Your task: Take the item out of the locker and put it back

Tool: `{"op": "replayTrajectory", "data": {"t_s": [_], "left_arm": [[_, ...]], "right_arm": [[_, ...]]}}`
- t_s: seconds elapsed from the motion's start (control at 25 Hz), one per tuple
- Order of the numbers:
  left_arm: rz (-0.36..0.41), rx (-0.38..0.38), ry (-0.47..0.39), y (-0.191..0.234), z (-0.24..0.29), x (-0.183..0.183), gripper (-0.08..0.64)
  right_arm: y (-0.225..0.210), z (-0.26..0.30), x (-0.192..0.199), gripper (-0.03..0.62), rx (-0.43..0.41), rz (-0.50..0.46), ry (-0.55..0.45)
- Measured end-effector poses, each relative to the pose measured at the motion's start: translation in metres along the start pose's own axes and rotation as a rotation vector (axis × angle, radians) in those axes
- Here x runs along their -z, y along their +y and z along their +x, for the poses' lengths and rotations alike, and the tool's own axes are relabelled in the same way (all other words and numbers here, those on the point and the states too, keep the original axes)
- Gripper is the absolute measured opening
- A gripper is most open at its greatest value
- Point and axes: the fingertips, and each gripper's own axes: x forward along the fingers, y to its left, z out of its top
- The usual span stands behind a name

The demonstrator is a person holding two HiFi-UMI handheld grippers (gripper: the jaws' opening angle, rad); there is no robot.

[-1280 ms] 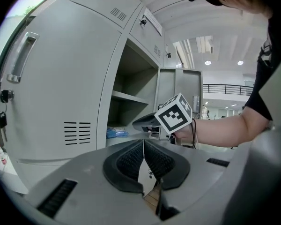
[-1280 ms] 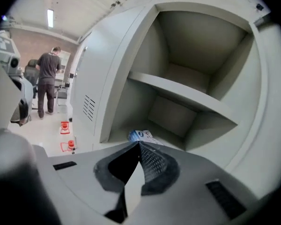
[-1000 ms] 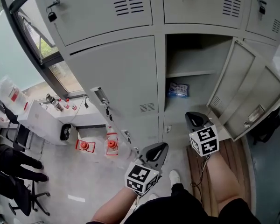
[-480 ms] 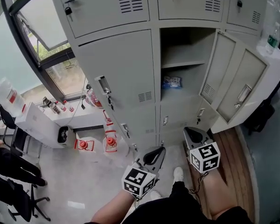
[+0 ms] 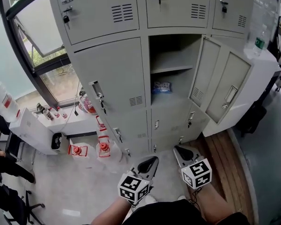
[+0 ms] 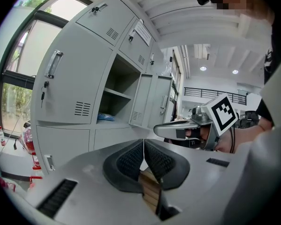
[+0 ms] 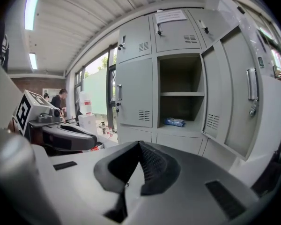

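Left tool (image 5: pixel 152 160), right tool (image 5: pixel 179 150) backed off; packet (image 5: pixel 161 86) inside locker (image 5: pixel 172 67), well apart.

The head camera sits up high and looks steeply down. It sees the grey lockers (image 5: pixel 107 74) from far back, and the floor (image 5: pixel 84 186). The left gripper (image 5: pixel 152 161) and the right gripper (image 5: pixel 179 151) are near its bottom edge.

The left gripper view's camera sits right behind its own jaws and looks along them. It sees the lockers from a slant, and the right gripper shows on its right side.

The right gripper view's camera also sits behind its own jaws. It faces the open locker (image 7: pixel 180 90) almost straight on, with the left gripper on its left side.

All three views share the open locker and the blue packet (image 7: pixel 174 122) inside it.
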Motion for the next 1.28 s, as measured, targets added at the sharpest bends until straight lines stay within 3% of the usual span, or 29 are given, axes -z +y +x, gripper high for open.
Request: {"op": "replayTrajectory", "data": {"t_s": [0.68, 1.28], "left_arm": [[0.009, -0.088, -0.051, -0.080, 0.022, -0.014, 0.020], [0.009, -0.149, -0.068, -0.140, 0.039, -0.005, 0.020]], "right_arm": [[-0.035, -0.072, -0.009, 0.052, -0.095, 0.004, -0.088], [-0.049, -0.118, 0.010, 0.052, -0.195, -0.006, -0.102]]}}
